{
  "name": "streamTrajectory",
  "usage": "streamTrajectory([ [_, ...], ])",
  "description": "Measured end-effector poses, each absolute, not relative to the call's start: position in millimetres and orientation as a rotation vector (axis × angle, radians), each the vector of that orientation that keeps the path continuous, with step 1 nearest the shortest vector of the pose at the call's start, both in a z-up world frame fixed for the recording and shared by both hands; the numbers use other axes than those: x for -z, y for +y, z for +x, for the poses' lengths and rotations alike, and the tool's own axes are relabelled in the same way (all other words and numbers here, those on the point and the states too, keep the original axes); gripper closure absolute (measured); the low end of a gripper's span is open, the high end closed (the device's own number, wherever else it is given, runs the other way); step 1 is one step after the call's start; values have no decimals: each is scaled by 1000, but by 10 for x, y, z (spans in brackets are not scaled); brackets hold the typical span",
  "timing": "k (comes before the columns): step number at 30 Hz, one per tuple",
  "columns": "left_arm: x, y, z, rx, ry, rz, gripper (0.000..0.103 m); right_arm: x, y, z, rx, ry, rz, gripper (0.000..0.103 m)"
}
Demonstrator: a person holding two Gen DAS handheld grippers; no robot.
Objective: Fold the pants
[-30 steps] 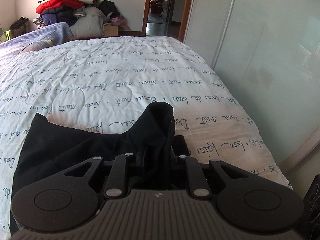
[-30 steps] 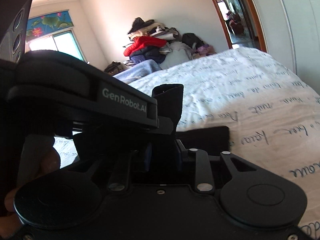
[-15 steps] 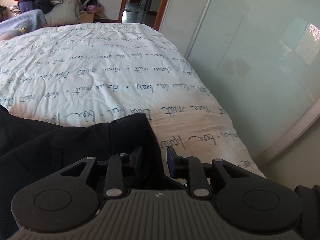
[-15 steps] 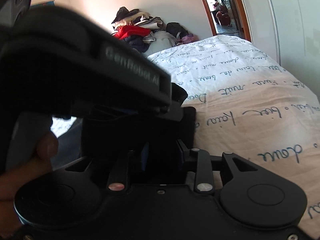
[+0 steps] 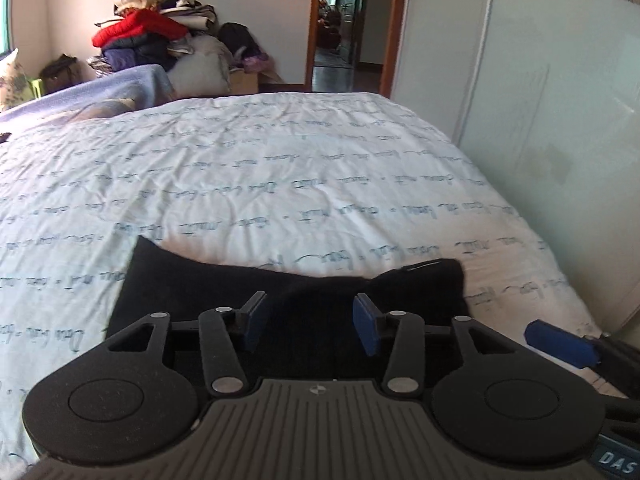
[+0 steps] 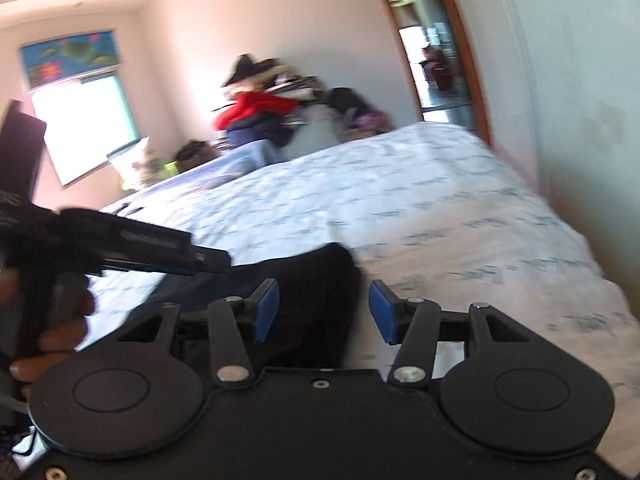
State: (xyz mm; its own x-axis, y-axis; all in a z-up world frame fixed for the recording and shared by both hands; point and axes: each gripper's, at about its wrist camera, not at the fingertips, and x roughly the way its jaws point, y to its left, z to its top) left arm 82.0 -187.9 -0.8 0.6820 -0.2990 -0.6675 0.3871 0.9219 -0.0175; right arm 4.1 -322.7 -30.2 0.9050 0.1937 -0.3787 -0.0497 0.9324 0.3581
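The black pants [image 5: 180,288] lie flat in a folded band on the white script-printed bed cover [image 5: 280,184], near its front edge. My left gripper [image 5: 310,308] hovers over their near edge; its jaws are opening, the cloth lies below the gap, and the blue pads press on nothing. One blue pad [image 5: 558,342] of the right tool shows at the lower right. The right wrist view is blurred. There my right gripper [image 6: 324,300] is opening too, over the right end of the pants [image 6: 312,272], pads free. A hand [image 6: 60,336] holds the left tool's black housing [image 6: 132,240].
A heap of clothes [image 5: 152,36] stands against the far wall beside a blue blanket [image 5: 100,96]. A frosted sliding wardrobe door [image 5: 540,100] runs close along the bed's right edge. An open doorway [image 5: 344,28] lies beyond it. A bright window [image 6: 84,124] is at the left.
Both grippers were shut on a raised fold of black cloth. That fold now lies flat on the bed, both jaws have parted off it, and the left tool has drawn back.
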Motion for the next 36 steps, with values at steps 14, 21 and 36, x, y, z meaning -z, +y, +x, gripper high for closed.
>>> streamTrajectory([
  [14,284,-1605,766,351,798,120,48,592,-3325,334,-183,550,417,52],
  [21,275,-1654,734,372,802,128,44,488,-3359,124,-135,488,377,101],
  [36,331,-1675,748,423,839,96,37,268,-3207,-34,-9,474,196,81],
])
